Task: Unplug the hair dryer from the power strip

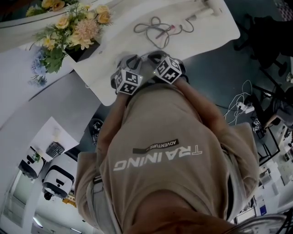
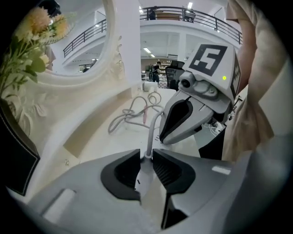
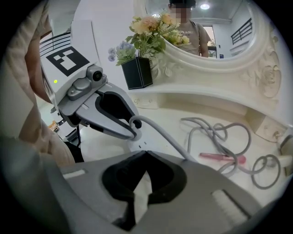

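The left gripper (image 2: 146, 155) is closed narrowly on a smooth grey cord (image 2: 149, 139). The round cord sits between the ribbed black pads at the very tips and fills the small gap there. From that point it curves up and to the right, towards the right gripper's pointed grey shell in the upper right of the left gripper view.

The right gripper (image 3: 145, 153) has its black jaw tips pressed together with nothing in them. Only a pale wedge of table shows through the opening lower down. In the right gripper view the cord hooks round the left gripper's tip at upper left. It then slopes down to the right and passes behind the right jaw.

Further on, the cord lies in a loose, looping tangle (image 1: 158, 29) at top centre of the head view, on the matte white table (image 1: 114, 68). A slim pink stick (image 3: 223, 158) lies among the loops. One end of the cord runs to a white thing (image 1: 211, 6) at the top edge, too cropped to identify.

Cream and yellow flowers (image 1: 73, 29) stand in a square black pot (image 3: 138, 73) at upper left. A mirror with a carved cream frame (image 3: 256, 68) curves behind the table.
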